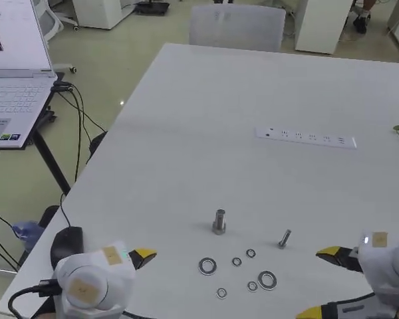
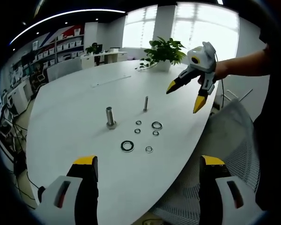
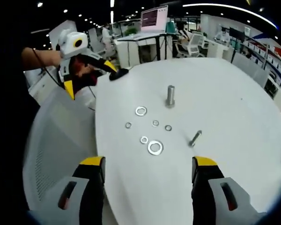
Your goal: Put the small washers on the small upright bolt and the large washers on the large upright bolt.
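A large bolt (image 1: pixel 219 221) stands upright on the white table (image 1: pixel 206 119), and a small bolt (image 1: pixel 284 239) stands to its right. In front of them lie two large washers (image 1: pixel 207 266) (image 1: pixel 267 280) and several small washers (image 1: pixel 236 262). My left gripper (image 2: pixel 147 161) is open at the table's near left edge, well short of the washers, one yellow fingertip (image 1: pixel 145 254) pointing toward them. My right gripper (image 1: pixel 318 282) is open at the near right, just right of the washers. Neither holds anything. The bolts (image 3: pixel 170 95) and washers (image 3: pixel 155 147) lie ahead of my right gripper (image 3: pixel 147 164).
A white power strip (image 1: pixel 306 138) lies farther back on the table. A black mouse (image 1: pixel 65 242) sits at the near left corner. A laptop (image 1: pixel 13 73) is on a side desk to the left, with cables below. A chair (image 1: pixel 236 26) stands at the far edge.
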`<state>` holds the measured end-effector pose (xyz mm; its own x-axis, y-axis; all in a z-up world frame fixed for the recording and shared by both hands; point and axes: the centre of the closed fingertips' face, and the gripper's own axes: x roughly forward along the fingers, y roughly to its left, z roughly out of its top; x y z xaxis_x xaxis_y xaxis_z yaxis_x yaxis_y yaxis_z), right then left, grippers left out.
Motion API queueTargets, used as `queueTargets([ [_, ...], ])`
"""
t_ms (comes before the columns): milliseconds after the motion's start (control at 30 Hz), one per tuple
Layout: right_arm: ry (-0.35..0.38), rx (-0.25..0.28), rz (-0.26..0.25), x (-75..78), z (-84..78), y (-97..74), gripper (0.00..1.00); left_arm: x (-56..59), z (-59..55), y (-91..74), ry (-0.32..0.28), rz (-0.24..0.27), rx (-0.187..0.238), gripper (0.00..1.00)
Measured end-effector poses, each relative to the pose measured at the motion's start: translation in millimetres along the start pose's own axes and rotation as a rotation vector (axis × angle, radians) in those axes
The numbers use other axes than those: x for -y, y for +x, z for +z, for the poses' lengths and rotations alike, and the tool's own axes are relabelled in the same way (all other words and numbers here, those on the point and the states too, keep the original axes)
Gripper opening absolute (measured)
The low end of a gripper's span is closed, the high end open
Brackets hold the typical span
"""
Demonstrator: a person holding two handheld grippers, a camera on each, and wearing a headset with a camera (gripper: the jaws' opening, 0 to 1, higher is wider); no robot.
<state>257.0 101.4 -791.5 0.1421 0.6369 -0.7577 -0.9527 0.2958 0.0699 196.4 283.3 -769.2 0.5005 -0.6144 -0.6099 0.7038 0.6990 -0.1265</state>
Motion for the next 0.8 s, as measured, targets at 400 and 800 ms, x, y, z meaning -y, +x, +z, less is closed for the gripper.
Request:
queueTargets([
  [400,-0.137,-0.106,0.041,2.7,2.3,20.9,0.70,-3.5,0.9,-1.7,0.008,-0.004,0.003,0.87],
  [800,-0.229,-0.189,0.078,4.1,2.1,43.8,0.60,-2.2,-7.3,-5.0,-0.007,-0.010,-0.002,0.84],
])
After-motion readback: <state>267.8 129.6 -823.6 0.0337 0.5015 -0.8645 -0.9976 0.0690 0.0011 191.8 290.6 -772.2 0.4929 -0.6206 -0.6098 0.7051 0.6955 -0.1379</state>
